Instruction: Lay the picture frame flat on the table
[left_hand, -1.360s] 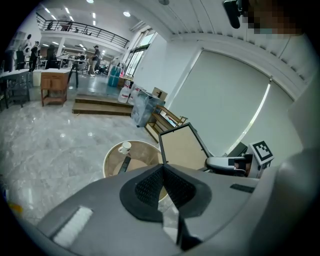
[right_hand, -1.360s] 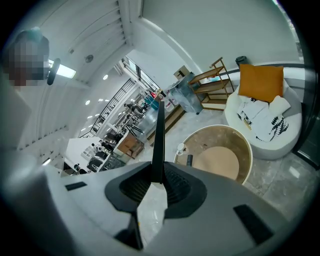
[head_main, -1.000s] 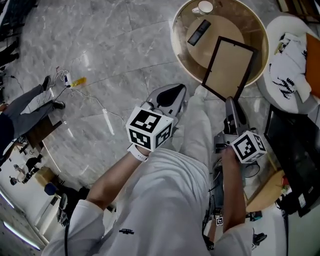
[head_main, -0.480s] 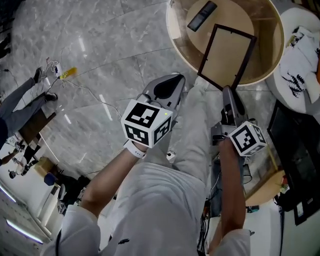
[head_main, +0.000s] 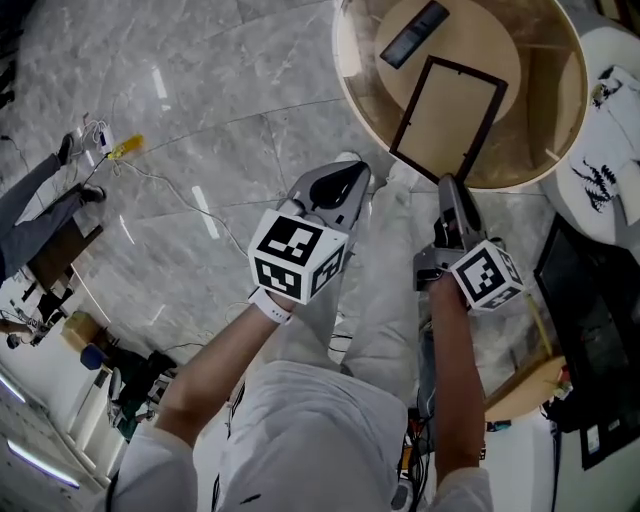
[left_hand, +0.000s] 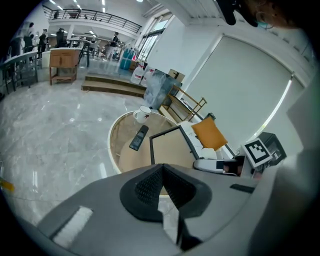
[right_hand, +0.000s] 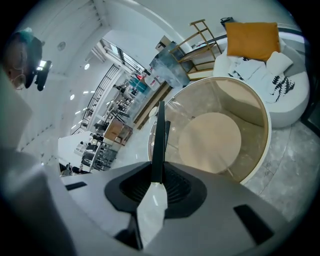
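The black picture frame (head_main: 447, 108) with a beige backing hangs tilted over the near side of the round glass table (head_main: 345, 75). My right gripper (head_main: 447, 188) is shut on its near edge. In the right gripper view the frame (right_hand: 159, 135) stands edge-on between the pads. My left gripper (head_main: 338, 188) is to the left of the frame, over the floor short of the table rim, shut with nothing in it. From the left gripper view the frame (left_hand: 171, 146) shows beyond the closed jaws.
A dark remote (head_main: 412, 34) lies on the table's round wooden shelf, and a white mug (left_hand: 144, 114) stands at the far rim. A white seat (head_main: 605, 110) with an orange cushion (right_hand: 252, 40) is to the right. A cable (head_main: 150, 178) trails over the marble floor.
Both grippers have come down, and the frame has sunk with the right one towards the table. The mug has slid out of the head view.
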